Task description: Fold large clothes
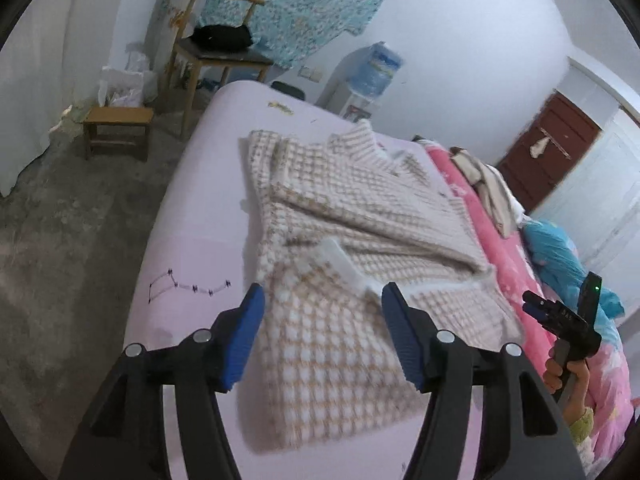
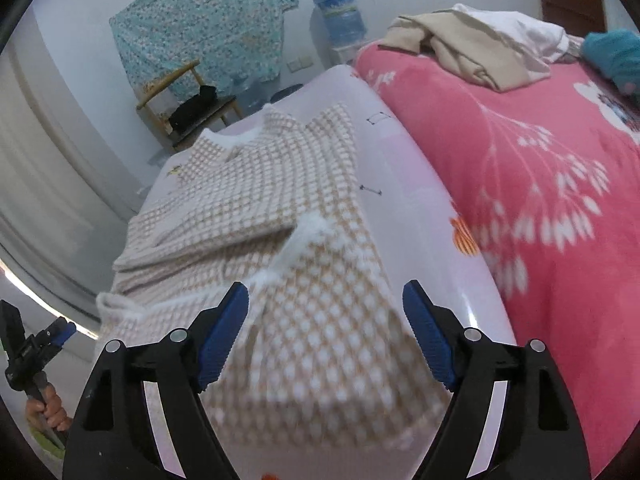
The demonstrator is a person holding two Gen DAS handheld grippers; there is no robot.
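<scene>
Both grippers (image 1: 322,304) (image 2: 326,302) agape above sweater (image 1: 360,216)

Both grippers hang above the near end of the beige-and-white checked knit garment (image 1: 360,216), jaws apart, nothing between the blue pads. Left gripper (image 1: 322,300) has bare lilac bed sheet (image 1: 200,208) open on its left, right out to the mattress edge. Right gripper (image 2: 326,298) gets a narrower strip of bare sheet on its right, then the pink floral fleece blanket (image 2: 540,200) rises as a soft ridge. Farther along that side, a heap of cream and white clothes (image 2: 472,48) blocks the way. Beyond the far bed end stands 1 wooden chair (image 1: 216,52) and 1 low wooden stool (image 1: 118,128).
</scene>
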